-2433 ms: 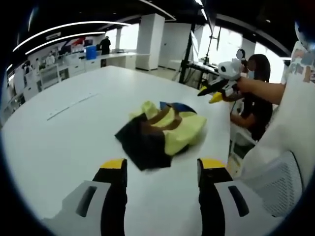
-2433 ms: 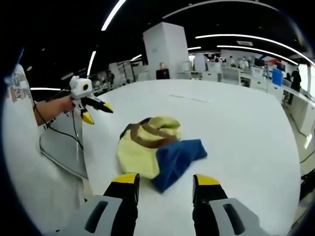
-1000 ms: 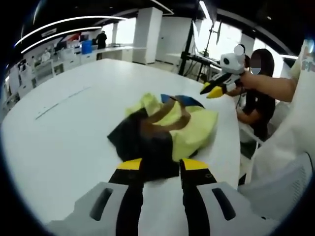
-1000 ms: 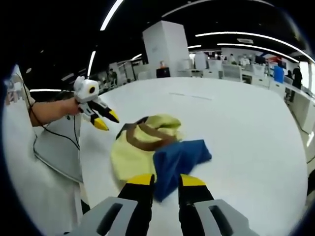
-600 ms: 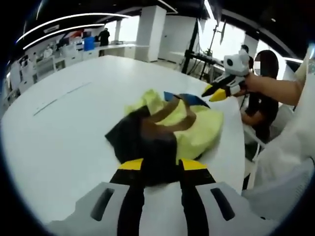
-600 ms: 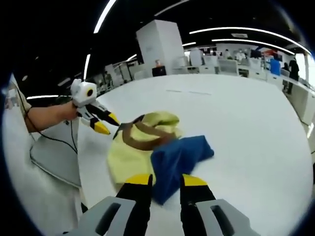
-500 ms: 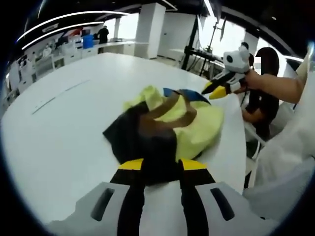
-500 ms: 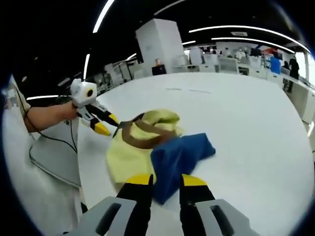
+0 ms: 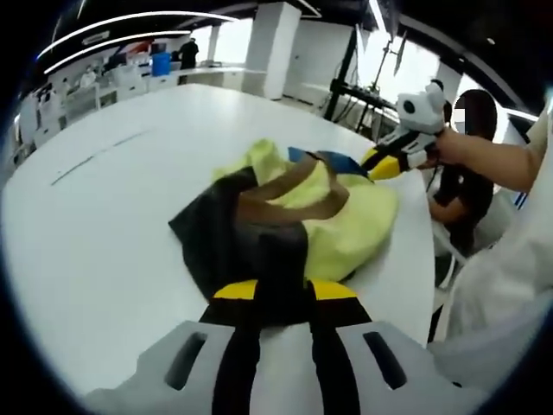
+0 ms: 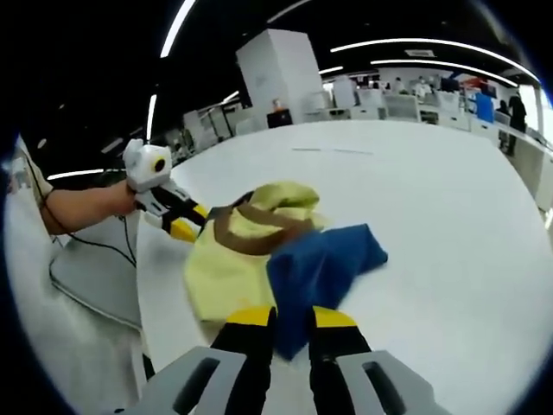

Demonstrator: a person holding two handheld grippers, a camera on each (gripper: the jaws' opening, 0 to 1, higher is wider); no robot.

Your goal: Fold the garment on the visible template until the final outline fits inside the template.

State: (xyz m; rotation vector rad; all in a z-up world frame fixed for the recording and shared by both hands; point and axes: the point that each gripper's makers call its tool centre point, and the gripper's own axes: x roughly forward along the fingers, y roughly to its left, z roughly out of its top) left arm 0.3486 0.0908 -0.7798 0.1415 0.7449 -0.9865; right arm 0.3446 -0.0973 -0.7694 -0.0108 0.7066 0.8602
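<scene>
A crumpled garment (image 9: 346,229) of yellow, black, blue and brown cloth lies on the white table (image 9: 95,233). My left gripper (image 9: 285,292) is at its near edge, jaws shut on the black part (image 9: 259,255). In the left gripper view the right gripper (image 9: 384,162), held by a hand, touches the garment's far side. In the right gripper view my right gripper (image 10: 292,318) is shut on the blue part (image 10: 320,259) of the garment (image 10: 220,268). There the left gripper (image 10: 181,225) sits at the garment's left edge, near the brown band (image 10: 251,238).
A faint thin line (image 9: 95,156) marks the table's far left, and a similar line (image 10: 333,151) shows far back in the right gripper view. A seated person (image 9: 471,173) is beyond the table's right edge. Desks and a white pillar (image 10: 276,78) stand far behind.
Both grippers came down from above the table onto the garment and their jaws closed, the left on the black cloth, the right on the blue cloth. The garment's edges have lifted a little.
</scene>
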